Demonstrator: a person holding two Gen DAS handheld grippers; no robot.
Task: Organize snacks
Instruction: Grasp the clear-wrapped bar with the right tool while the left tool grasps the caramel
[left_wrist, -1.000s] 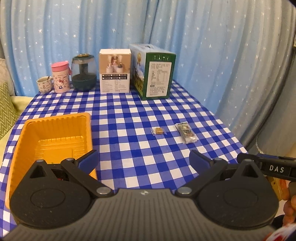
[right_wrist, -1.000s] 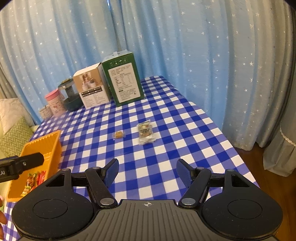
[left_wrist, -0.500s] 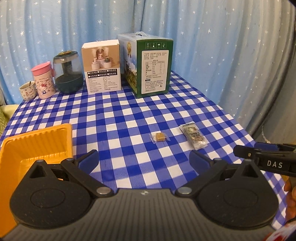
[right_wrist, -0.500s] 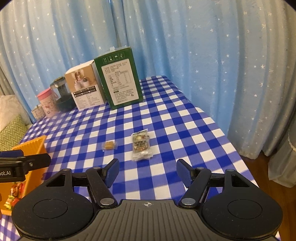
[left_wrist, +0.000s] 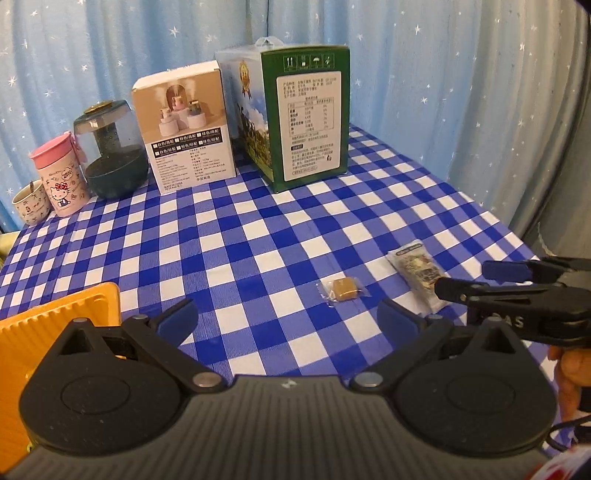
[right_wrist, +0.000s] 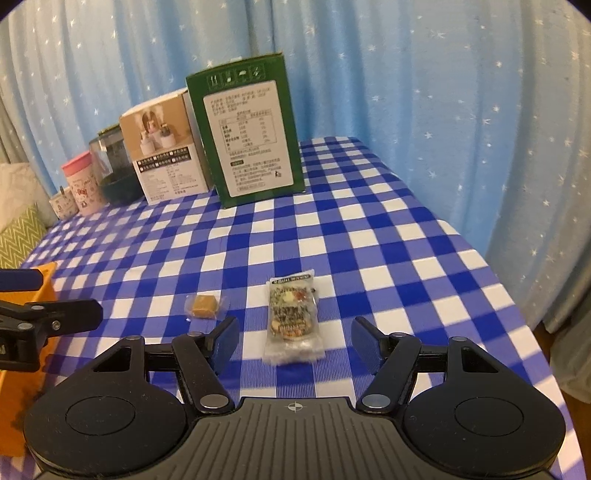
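The worktop (right_wrist: 388, 236) is draped in a blue-and-white checked cloth that lies flat with faint creases, and pale blue curtains (right_wrist: 424, 92) printed with small white stars hang in soft folds behind it. Along the far edge stand a tall green carton (right_wrist: 247, 136), a beige cardboard box (right_wrist: 162, 144), a dark domed jar with clear walls (left_wrist: 110, 147), a pink-lidded cup (left_wrist: 61, 177) and a small patterned mug (left_wrist: 29, 203). A zigzag-patterned cushion (right_wrist: 18, 236) shows at the left edge.

Near the front of the cloth lies a clear, crinkly snack packet (right_wrist: 293, 319), long and rectangular, with mixed bits inside. Just beside it, apart, rests a small brown square candy (right_wrist: 204, 304) in a transparent wrapper. The ridged orange plastic tray (left_wrist: 59, 317) sits at the left.

The right claw (right_wrist: 293, 341) is spread wide, its blue-tipped fingers either side of the packet's near end, gripping nothing. The left claw (left_wrist: 288, 321) is likewise spread and empty, short of the candy.
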